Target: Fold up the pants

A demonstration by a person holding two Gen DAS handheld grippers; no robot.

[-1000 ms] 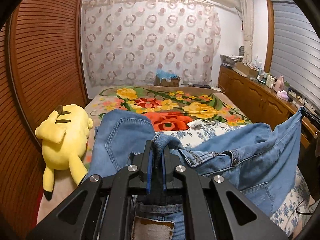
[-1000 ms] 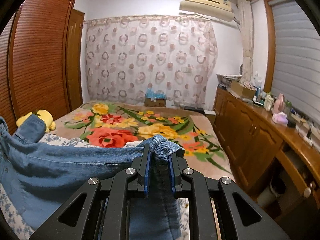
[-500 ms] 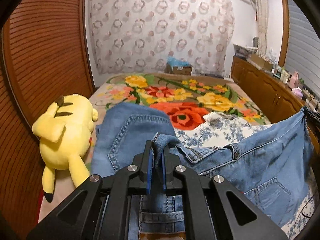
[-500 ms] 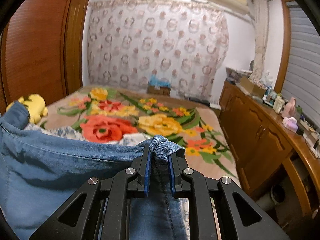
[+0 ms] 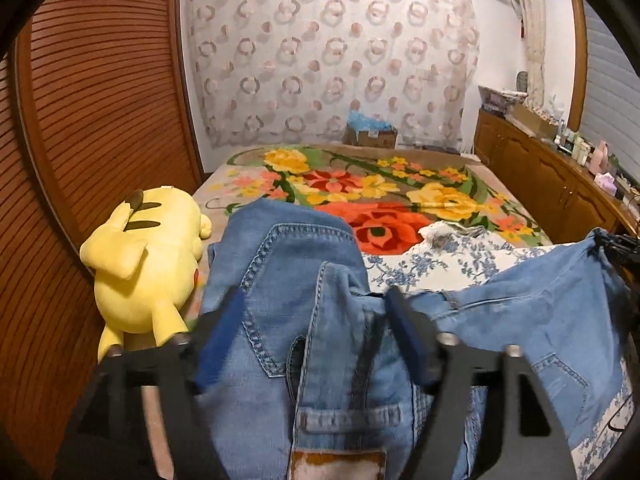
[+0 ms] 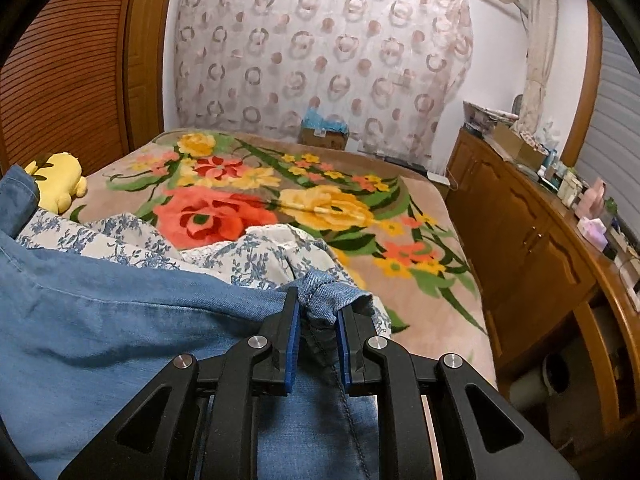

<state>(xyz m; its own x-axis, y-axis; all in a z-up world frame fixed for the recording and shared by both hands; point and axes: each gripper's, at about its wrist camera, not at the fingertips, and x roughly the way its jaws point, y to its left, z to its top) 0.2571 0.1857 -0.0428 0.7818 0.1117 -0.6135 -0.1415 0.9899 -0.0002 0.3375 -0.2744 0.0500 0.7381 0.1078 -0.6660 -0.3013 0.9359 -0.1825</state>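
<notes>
A: How do the jaws of the left gripper (image 5: 316, 324) stand?

B: Spread wide; they have just been opening. The two blue pads (image 5: 218, 340) sit on either side of a raised fold of the jeans (image 5: 280, 280), and neither presses on it. The denim between them is loose, with the waistband and a tan leather patch (image 5: 338, 465) at the bottom edge of the left wrist view.

A: And the right gripper (image 6: 318, 322)?

B: Its jaws are nearly together, pinching a bunched hem of the same jeans (image 6: 120, 340) between two blue pads (image 6: 292, 344). The cloth puckers above the fingertips.

A: So how many garments are being handled?

B: One pair of jeans. It lies across the near end of the bed (image 6: 432, 320), spanning from one gripper to the other; in the left wrist view its far corner rises towards the right gripper (image 5: 618, 246) at the right edge.

A: What is under it?

B: One white cloth with a blue flower print (image 6: 132, 240), partly covered by the denim, and below that one large blanket with red, yellow and orange flowers (image 5: 380, 196).

A: Anything else on the bed?

B: One yellow plush toy (image 5: 148, 264), lying just beside the jeans at the left edge, against the wooden slatted doors (image 5: 100, 100).

A: And farther out?

B: One cardboard box (image 6: 324, 136) at the far end of the bed below one curtain patterned with rings (image 6: 320, 52), and one long wooden cabinet (image 6: 520, 240) along the right wall, its top crowded with small items too small to count.
</notes>
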